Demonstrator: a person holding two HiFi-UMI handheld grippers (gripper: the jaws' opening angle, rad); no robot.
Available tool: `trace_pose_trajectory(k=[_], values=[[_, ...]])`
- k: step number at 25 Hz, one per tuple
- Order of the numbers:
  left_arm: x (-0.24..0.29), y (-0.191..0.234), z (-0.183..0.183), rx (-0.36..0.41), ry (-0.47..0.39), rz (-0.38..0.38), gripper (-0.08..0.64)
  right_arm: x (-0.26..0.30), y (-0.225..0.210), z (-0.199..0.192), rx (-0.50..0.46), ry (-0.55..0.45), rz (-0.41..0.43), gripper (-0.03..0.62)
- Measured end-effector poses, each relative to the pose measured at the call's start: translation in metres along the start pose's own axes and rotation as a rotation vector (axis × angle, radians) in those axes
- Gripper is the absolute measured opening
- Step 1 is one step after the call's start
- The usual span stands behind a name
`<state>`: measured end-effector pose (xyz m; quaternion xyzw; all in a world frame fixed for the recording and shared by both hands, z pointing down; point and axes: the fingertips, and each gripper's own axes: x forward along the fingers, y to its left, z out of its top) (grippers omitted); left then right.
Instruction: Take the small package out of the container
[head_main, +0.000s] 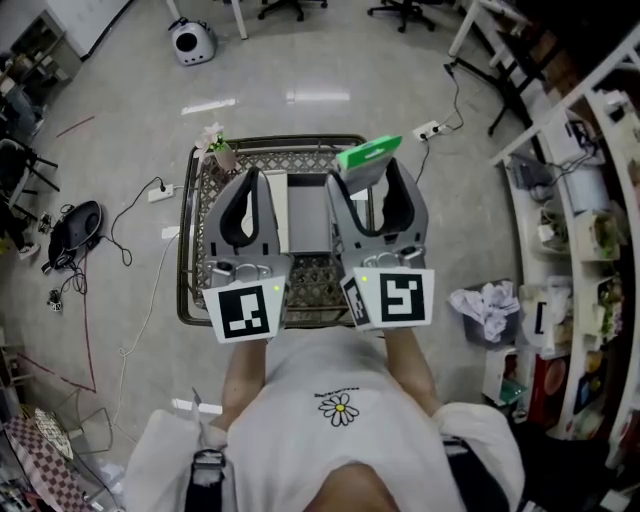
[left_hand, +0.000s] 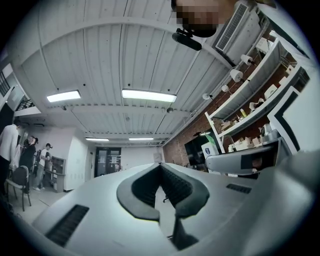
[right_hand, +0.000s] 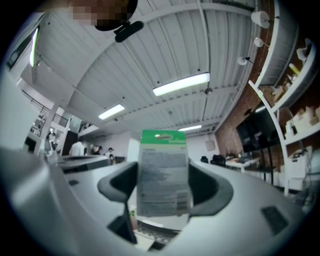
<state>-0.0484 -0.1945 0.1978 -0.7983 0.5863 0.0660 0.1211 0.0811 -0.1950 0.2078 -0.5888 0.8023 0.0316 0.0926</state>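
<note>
My right gripper is shut on the small package, a flat white card pack with a green top. It is held up above the wire basket container. In the right gripper view the package stands upright between the jaws of the right gripper, against the ceiling. My left gripper is beside it over the basket, shut and empty. In the left gripper view, the left gripper has its dark pads meeting at the tip. A grey-white box lies inside the basket.
A small potted flower sits at the basket's far left corner. Power strips and cables lie on the floor. A bin with crumpled paper and white shelves stand at the right. Both gripper views look up at the ceiling.
</note>
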Motion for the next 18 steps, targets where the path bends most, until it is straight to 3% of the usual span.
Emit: trace_pose_trajectory(k=[9,14,18], values=[[-0.005,-0.005,0.008,0.007,-0.014,0.006,0.025,-0.008,0.002,0.008,0.004,-0.019,0.013,0.316],[-0.01,-0.003,0.007,0.008,-0.007,0.014,0.025,-0.01,0.001,0.001,0.075,0.0,0.019,0.316],[-0.011,-0.003,0.005,0.011,0.001,0.016,0.025,-0.012,-0.004,-0.003,0.08,0.008,0.007,0.316]])
